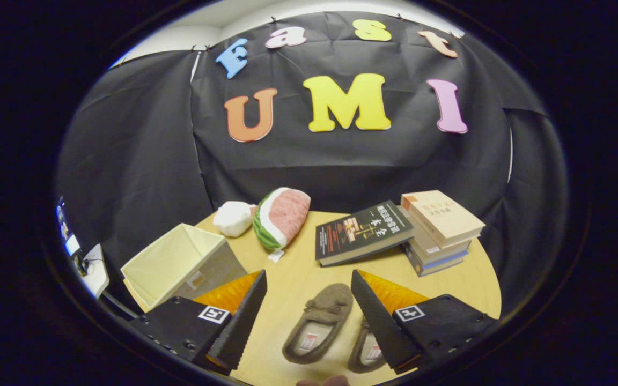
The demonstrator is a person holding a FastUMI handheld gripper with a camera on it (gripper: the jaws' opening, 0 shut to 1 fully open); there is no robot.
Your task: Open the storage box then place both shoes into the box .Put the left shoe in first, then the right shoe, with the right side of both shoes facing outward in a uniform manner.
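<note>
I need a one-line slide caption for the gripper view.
Open gripper hovers over two brown slippers on the table, the storage box open beside them.

A round, light wood table (pixel 298 268) carries everything. Two brown slippers (pixel 319 328) lie side by side between the spread fingers. An open cream fabric storage box (pixel 180 262) sits beyond the left finger. Farther back rest a watermelon-slice plush (pixel 281 217) and a white plush (pixel 233 218), touching. A dark book (pixel 362 231) leans against a stack of books (pixel 440 233).
</note>
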